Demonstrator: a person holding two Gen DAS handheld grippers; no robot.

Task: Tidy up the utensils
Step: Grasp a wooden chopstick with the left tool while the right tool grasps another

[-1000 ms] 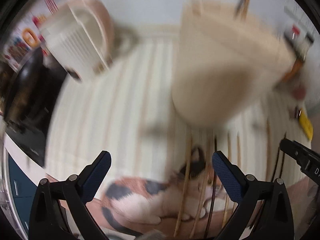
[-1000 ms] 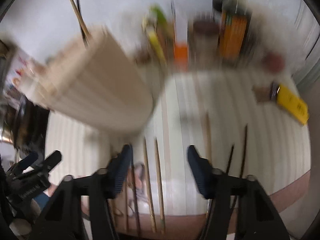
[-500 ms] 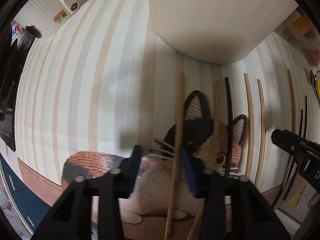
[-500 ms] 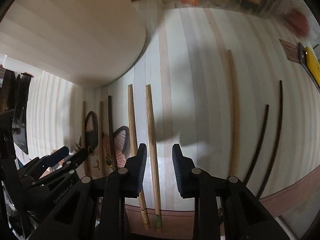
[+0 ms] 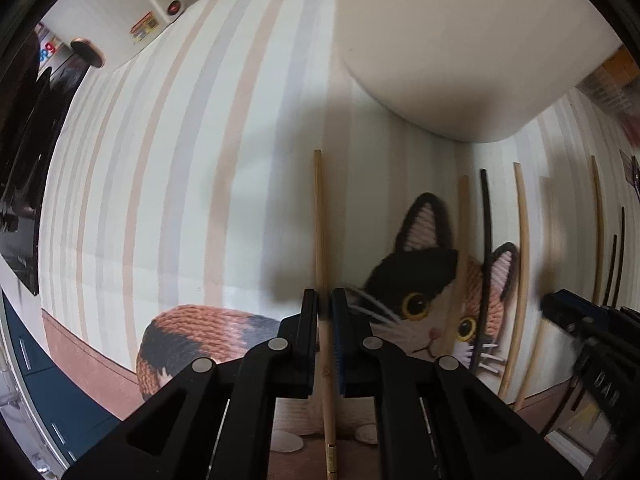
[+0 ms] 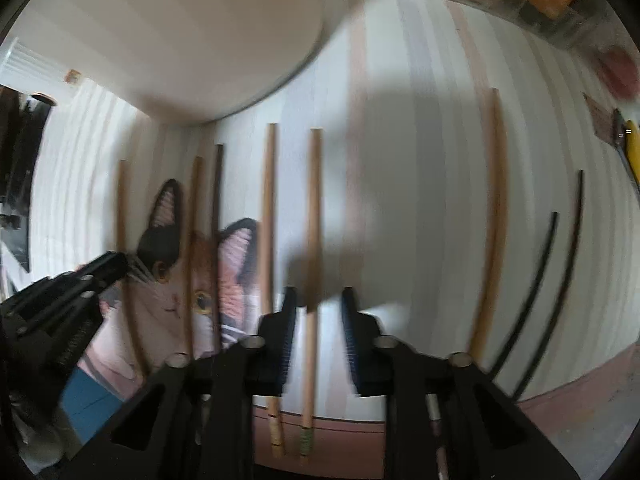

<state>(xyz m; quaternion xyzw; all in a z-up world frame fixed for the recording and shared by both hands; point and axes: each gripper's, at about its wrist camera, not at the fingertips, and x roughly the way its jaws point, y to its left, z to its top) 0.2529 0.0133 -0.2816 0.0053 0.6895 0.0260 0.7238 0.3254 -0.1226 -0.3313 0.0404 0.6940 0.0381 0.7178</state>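
Each chopstick is looking light, stiff, thin and smooth, so it is likely to roll or pivot; gripping near the middle of its length seems safest. In the left wrist view a pale chopstick (image 5: 320, 240) is running up the centre of the frame on the striped mat (image 5: 160, 200), and the left gripper (image 5: 325, 312) is clamping it. In the right wrist view another chopstick (image 6: 314, 220) is lying between the fingers of the right gripper (image 6: 318, 320), which have just been closing; a gap is showing, so no grip yet. The cream holder (image 5: 460, 48) is standing at upper right.
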